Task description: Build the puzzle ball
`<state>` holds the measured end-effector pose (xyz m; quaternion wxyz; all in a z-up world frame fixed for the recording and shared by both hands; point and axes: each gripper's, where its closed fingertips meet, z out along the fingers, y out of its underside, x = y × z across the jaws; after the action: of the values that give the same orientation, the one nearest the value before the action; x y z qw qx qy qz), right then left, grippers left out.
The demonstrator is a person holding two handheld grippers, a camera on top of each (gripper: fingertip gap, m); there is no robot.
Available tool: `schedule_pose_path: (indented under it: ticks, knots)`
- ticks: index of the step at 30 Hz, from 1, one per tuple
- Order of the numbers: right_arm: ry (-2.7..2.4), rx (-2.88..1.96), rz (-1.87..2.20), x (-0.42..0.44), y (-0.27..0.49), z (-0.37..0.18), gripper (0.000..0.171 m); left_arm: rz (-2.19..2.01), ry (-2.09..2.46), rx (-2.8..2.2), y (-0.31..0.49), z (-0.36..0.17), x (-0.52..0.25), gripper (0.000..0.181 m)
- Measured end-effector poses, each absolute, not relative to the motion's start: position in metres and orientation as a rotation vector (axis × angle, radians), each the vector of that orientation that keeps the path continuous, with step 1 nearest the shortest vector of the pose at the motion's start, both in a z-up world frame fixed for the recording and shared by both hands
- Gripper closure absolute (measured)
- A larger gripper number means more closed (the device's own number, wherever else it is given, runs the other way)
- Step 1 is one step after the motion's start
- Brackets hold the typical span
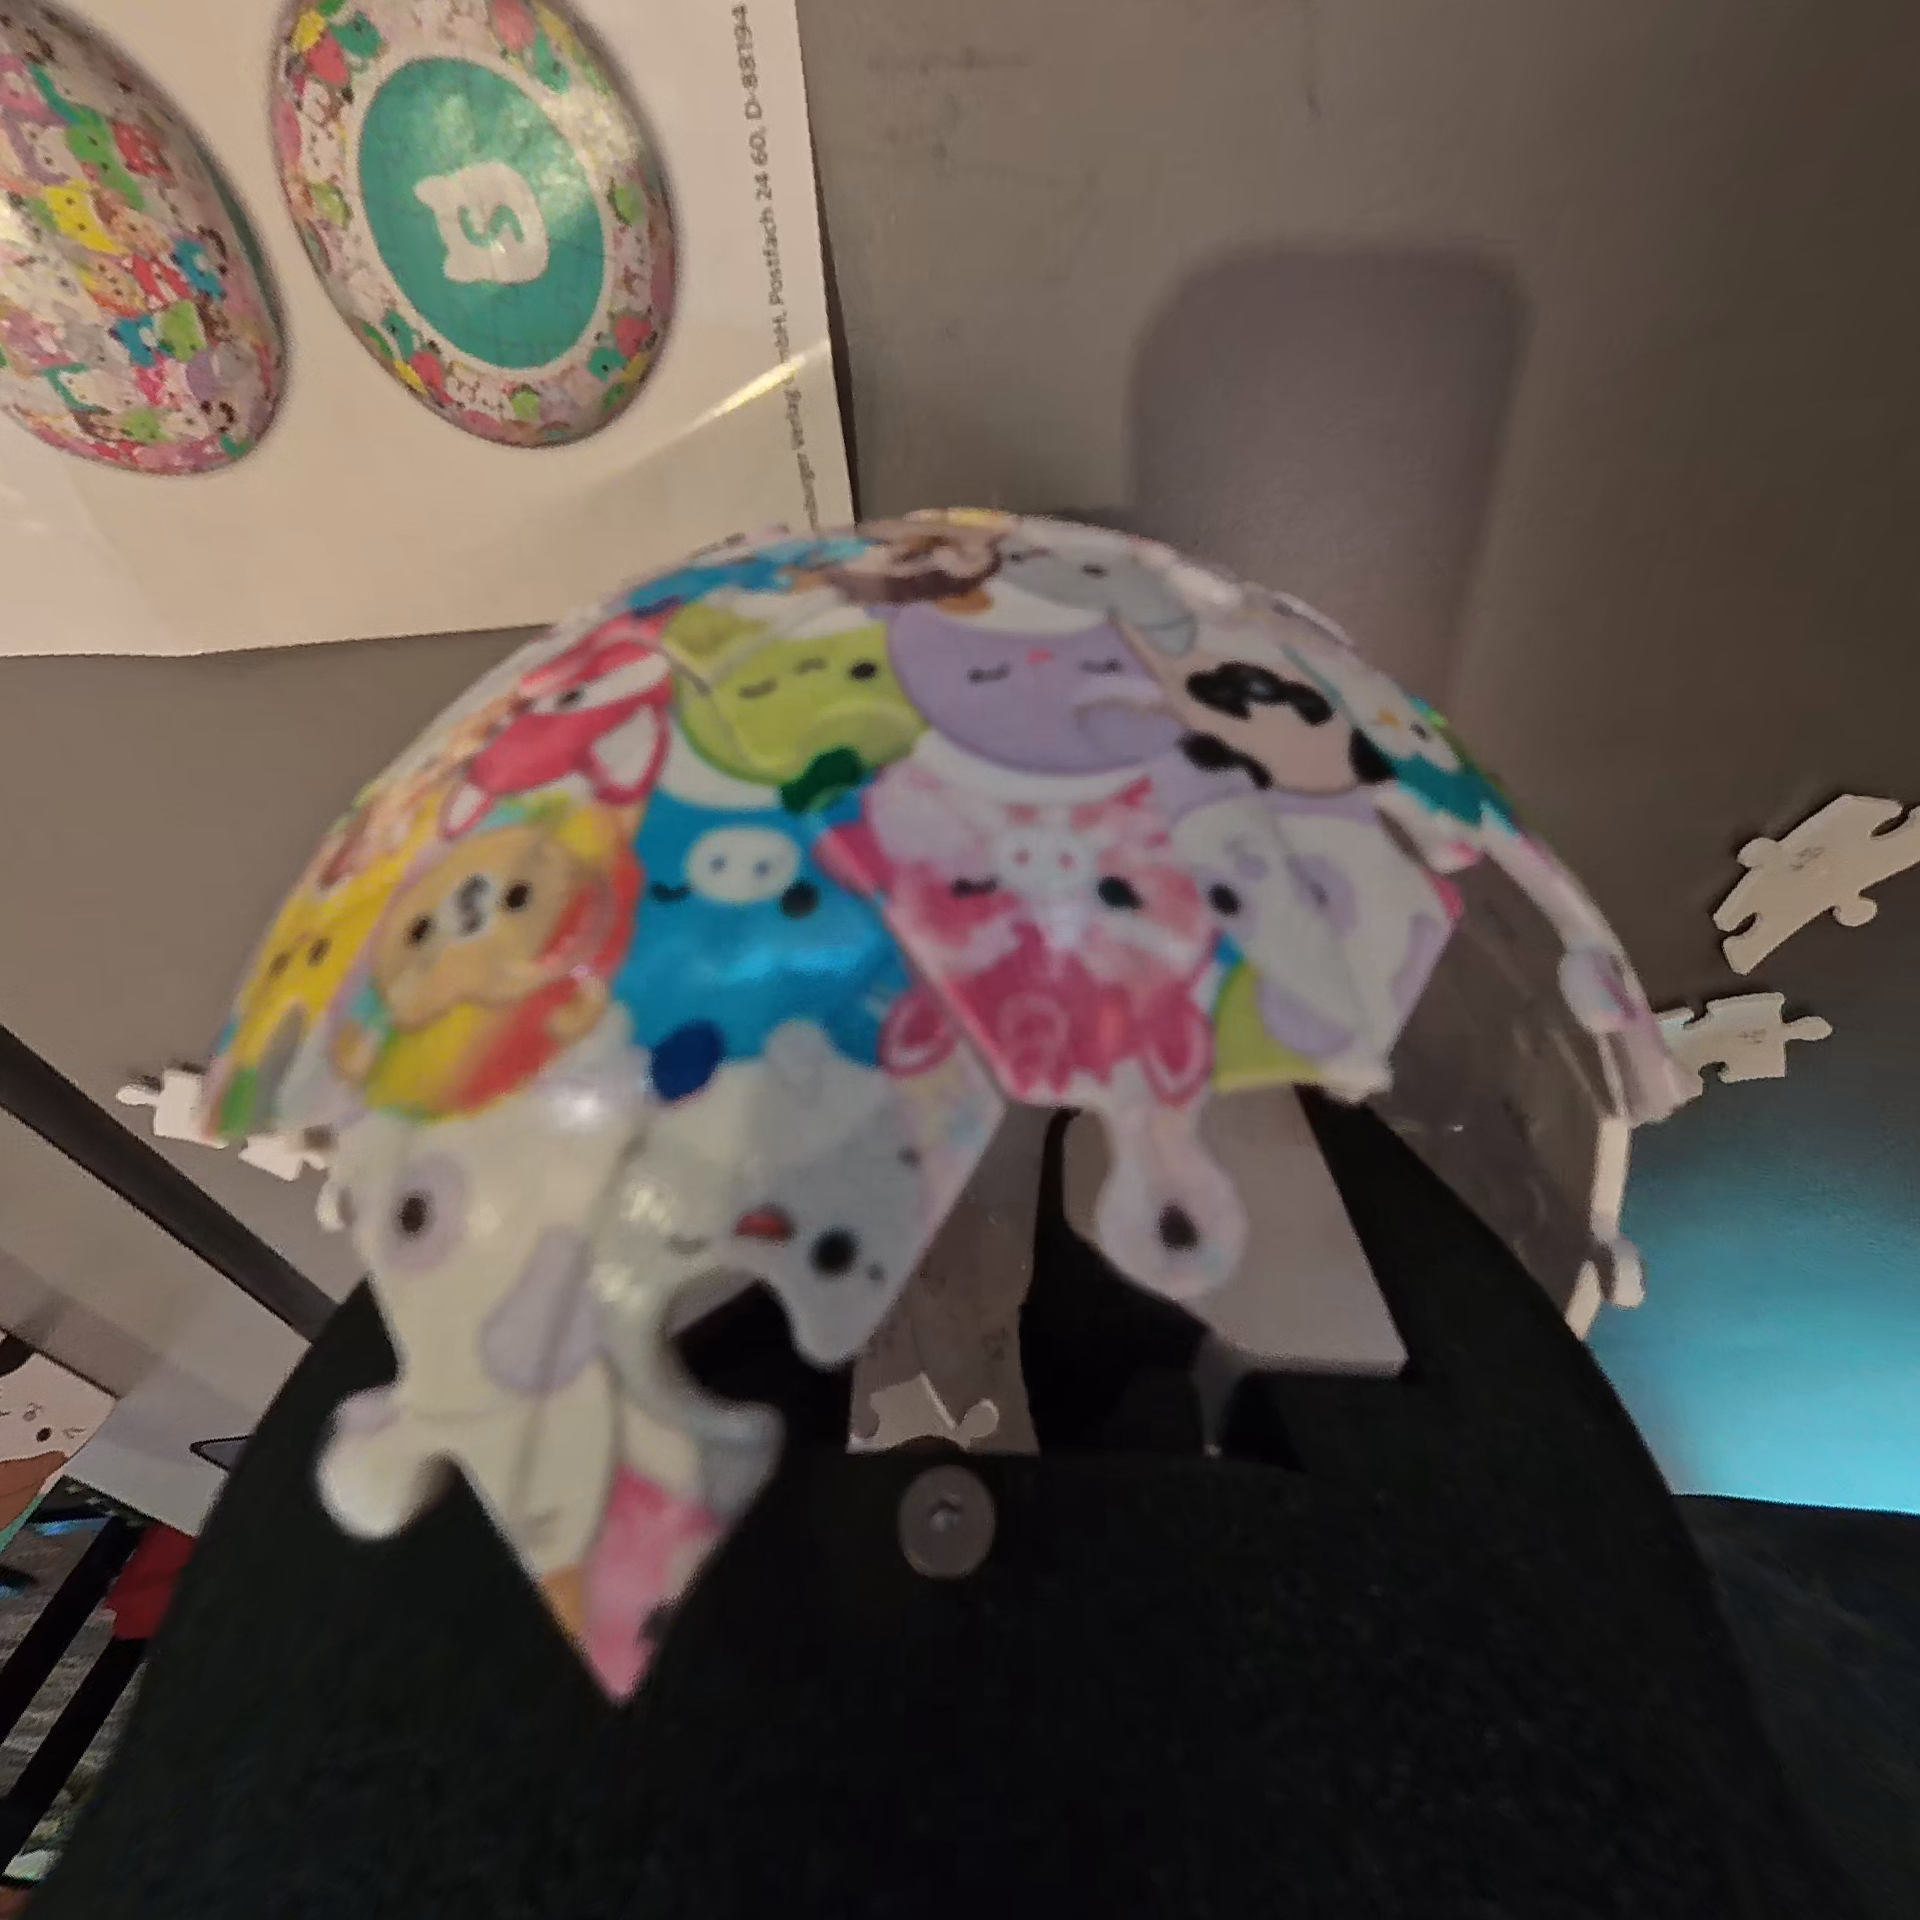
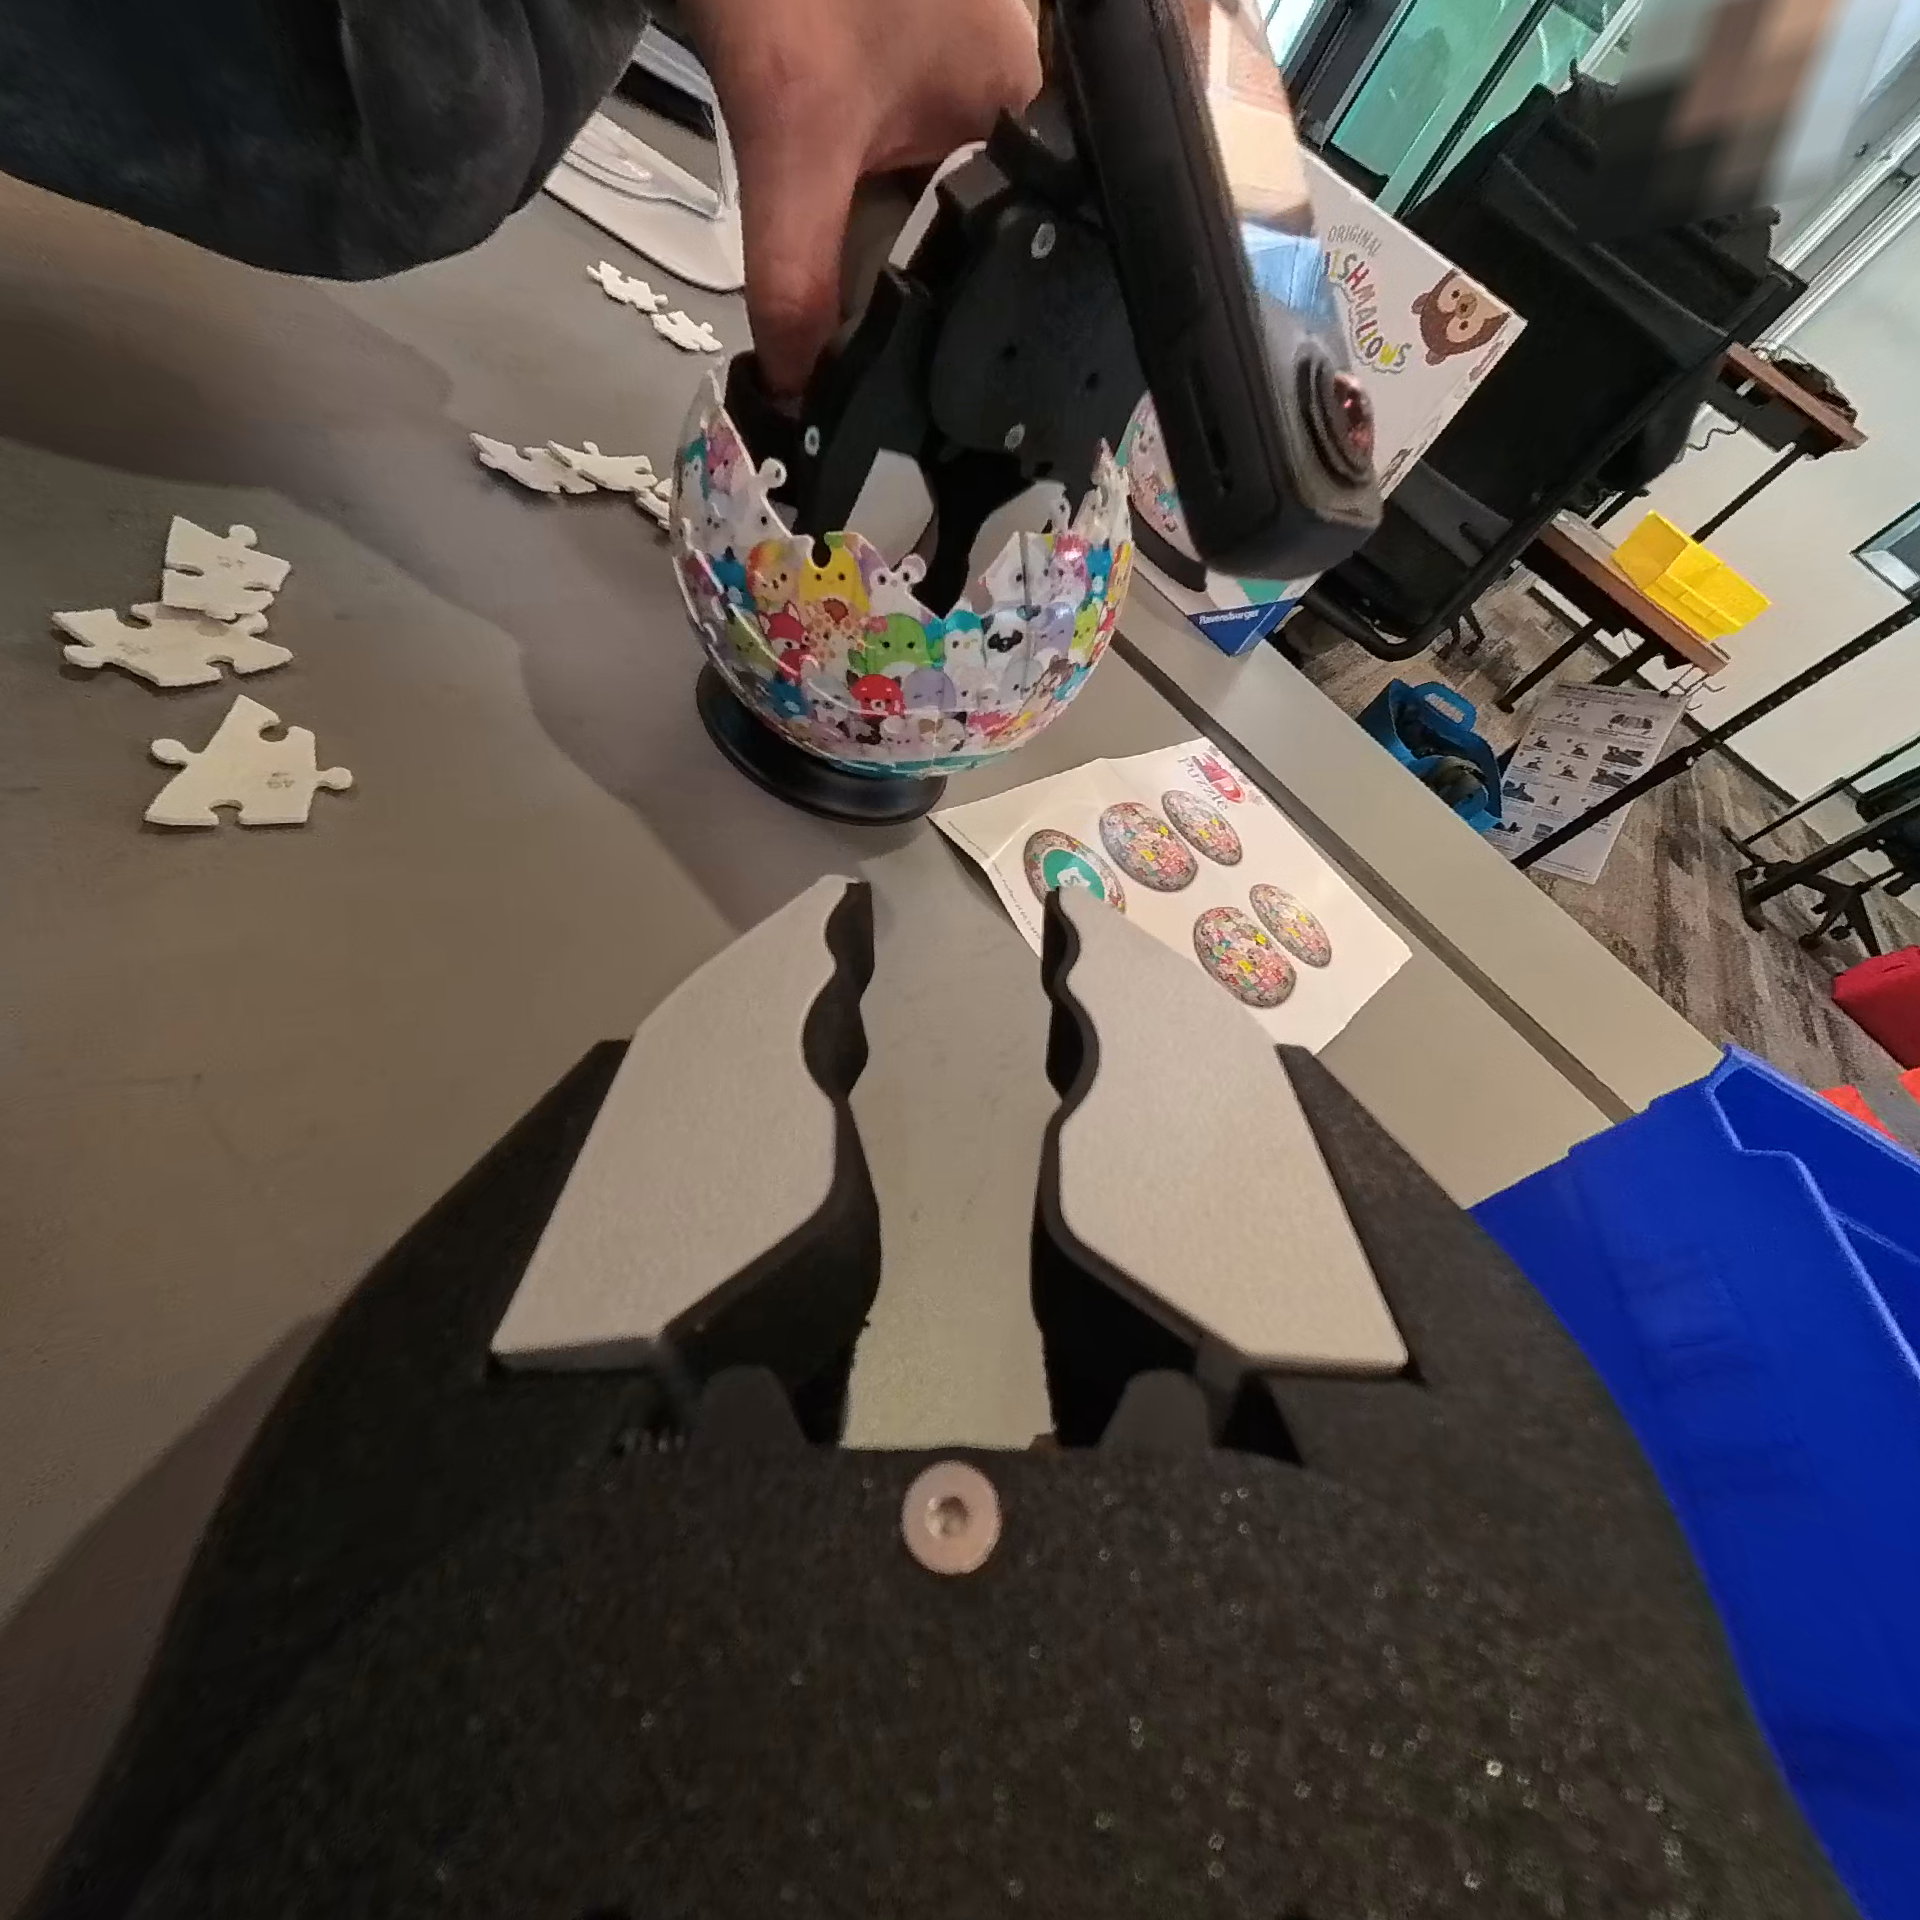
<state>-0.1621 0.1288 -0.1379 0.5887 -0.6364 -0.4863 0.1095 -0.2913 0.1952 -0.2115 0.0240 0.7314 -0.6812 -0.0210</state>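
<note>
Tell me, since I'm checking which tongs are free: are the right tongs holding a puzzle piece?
No. The right tongs are open with only bare table showing in the gap, while loose pieces lie off to the side.

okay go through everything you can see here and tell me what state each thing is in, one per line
puzzle ball: part built, open at the top, sitting on a dark stand.
left tool: reaching into the ball's open top; whether it grips anything cannot be told.
right tool: open, empty, above the table.
loose pieces: scattered, white side up.
instruction sheet: unfolded, flat on the table.
blue bin: open.
</note>
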Motion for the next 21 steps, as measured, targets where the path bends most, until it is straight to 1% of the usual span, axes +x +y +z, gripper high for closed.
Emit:
schedule_pose_path:
  ticks: [4, 5, 7, 8, 9, 12, 15, 16, 17, 18, 21]
  knots:
    - [-1.131, -1.483, 0.256, -0.162, 0.129, -0.138, 0.14, -0.052, -2.118, 2.283, 0.197, -0.203, -0.29, 0.147]
    - [-1.13, -1.482, 0.257, -0.162, 0.129, -0.138, 0.14, -0.047, -2.122, 2.296, 0.199, -0.198, -0.289, 0.145]
    - [-1.121, -1.485, 0.266, -0.161, 0.13, -0.137, 0.14, -0.025, -2.127, 2.325, 0.2, -0.187, -0.287, 0.148]
    - [-1.113, -1.487, 0.274, -0.161, 0.13, -0.136, 0.14, -0.016, -2.138, 2.336, 0.2, -0.179, -0.286, 0.155]
    - [-1.104, -1.489, 0.286, -0.161, 0.131, -0.135, 0.14, -0.007, -2.156, 2.353, 0.201, -0.17, -0.285, 0.179]
    - [-1.063, -1.506, 0.328, -0.158, 0.135, -0.129, 0.142, 0.013, -2.186, 2.437, 0.201, -0.14, -0.282, 0.175]
    - [-1.001, -1.552, 0.396, -0.155, 0.139, -0.125, 0.141, -0.011, -2.202, 2.569, 0.203, -0.109, -0.292, 0.175]
    - [-0.988, -1.555, 0.412, -0.154, 0.139, -0.124, 0.141, 0.022, -2.195, 2.62, 0.203, -0.102, -0.293, 0.171]
    - [-0.979, -1.555, 0.416, -0.153, 0.139, -0.124, 0.142, 0.045, -2.184, 2.659, 0.203, -0.1, -0.293, 0.167]
    - [-0.978, -1.556, 0.413, -0.153, 0.138, -0.124, 0.141, 0.069, -2.178, 2.673, 0.203, -0.102, -0.292, 0.167]
    - [-1.015, -1.538, 0.384, -0.158, 0.134, -0.129, 0.141, 0.099, -2.178, 2.573, 0.196, -0.128, -0.285, 0.152]
